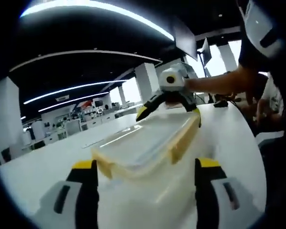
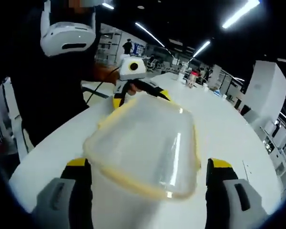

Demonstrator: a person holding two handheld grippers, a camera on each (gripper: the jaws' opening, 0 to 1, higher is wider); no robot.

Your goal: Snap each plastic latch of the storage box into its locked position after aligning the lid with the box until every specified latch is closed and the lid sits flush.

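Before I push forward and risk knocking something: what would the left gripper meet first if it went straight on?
Probably the storage box: its near end already sits between the left gripper's open jaws. Beyond it, the right gripper straddles the far end.

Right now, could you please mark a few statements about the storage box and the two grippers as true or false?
1. The storage box rests on a white table. True.
2. The box has a red lid. False: the lid is clear with a pale yellow rim.
3. The two grippers stand at opposite ends of the box. True: the left gripper straddles one end, and the right gripper the other.
4. The latch on the lid's long side is yellowish. True: the latch shows in the left gripper view.
5. The left gripper's jaws are shut tight together. False: they stand apart, with the box between them.
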